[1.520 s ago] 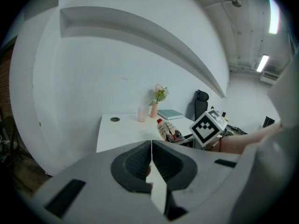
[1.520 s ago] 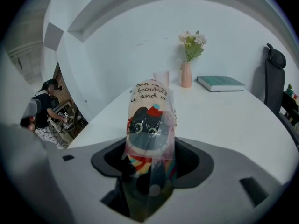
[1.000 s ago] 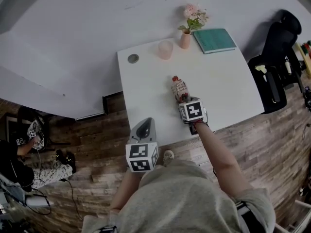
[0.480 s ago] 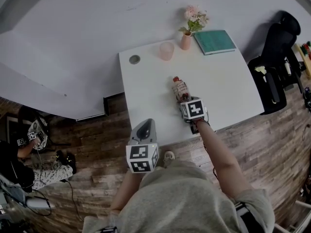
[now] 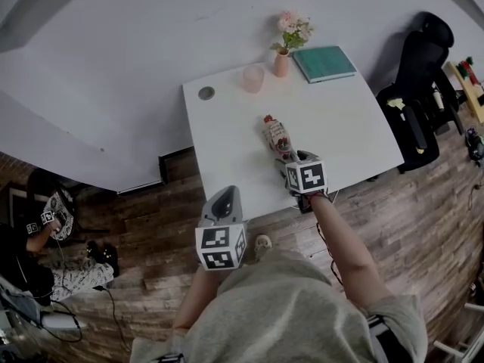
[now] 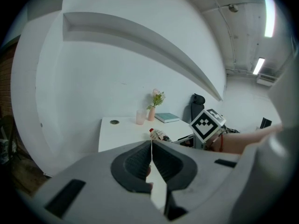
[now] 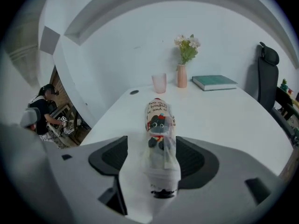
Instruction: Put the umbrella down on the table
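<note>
The folded umbrella (image 5: 275,135), wrapped in a clear sleeve with a cartoon print, lies flat on the white table (image 5: 348,127). In the right gripper view the umbrella (image 7: 160,125) runs away from me, its black handle end nearest. My right gripper (image 5: 288,156) sits over that handle end and its jaws are opening. The pads (image 7: 114,157) stand clear of the sleeve on both sides. My left gripper (image 5: 224,200) hovers shut and empty by the table's front edge; its view shows the umbrella (image 6: 159,134) beyond its tips (image 6: 151,158).
A pink cup (image 5: 253,79), a vase of flowers (image 5: 282,60) and a teal book (image 5: 324,63) stand along the table's far edge, with a round grommet (image 5: 206,93) at the far left corner. A black office chair (image 5: 414,100) is on the right. A seated person (image 5: 41,221) is at far left.
My right gripper has lifted and drawn back toward the front edge, its jaws wider. The umbrella stays lying on the table. The left gripper has shifted slightly.
</note>
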`<state>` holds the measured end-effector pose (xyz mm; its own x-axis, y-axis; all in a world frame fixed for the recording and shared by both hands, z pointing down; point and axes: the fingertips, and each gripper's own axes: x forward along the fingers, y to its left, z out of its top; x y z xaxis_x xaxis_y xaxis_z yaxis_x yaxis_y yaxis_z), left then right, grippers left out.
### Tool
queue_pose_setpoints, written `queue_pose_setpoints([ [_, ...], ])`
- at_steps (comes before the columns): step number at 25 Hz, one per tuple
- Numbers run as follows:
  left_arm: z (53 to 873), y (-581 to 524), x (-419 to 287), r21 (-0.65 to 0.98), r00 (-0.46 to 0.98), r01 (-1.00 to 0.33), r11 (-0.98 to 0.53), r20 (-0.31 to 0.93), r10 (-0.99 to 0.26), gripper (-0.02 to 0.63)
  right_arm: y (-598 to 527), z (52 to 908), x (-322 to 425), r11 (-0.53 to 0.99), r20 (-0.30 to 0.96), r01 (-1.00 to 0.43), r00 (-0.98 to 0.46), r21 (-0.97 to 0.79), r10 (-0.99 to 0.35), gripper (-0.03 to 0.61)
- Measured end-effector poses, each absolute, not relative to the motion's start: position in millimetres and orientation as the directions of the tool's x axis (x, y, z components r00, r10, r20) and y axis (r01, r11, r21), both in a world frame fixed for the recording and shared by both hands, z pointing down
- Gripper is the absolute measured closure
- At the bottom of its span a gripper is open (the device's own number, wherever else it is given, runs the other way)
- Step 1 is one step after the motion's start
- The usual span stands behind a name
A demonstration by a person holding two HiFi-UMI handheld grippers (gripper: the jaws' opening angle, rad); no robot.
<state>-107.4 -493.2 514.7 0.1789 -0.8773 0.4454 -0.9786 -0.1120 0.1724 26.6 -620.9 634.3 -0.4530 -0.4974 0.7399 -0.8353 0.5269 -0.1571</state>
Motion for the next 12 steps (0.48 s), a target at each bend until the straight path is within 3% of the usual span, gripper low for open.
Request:
queue_pose_setpoints([
  [12,493,-415,-111,0.170,0.185,-0.978,-0.124,0.414,-0.891,0.604,-519,538,19,0.536,0.556,-0.817,-0.552,-0.212,-0.622,0.339],
])
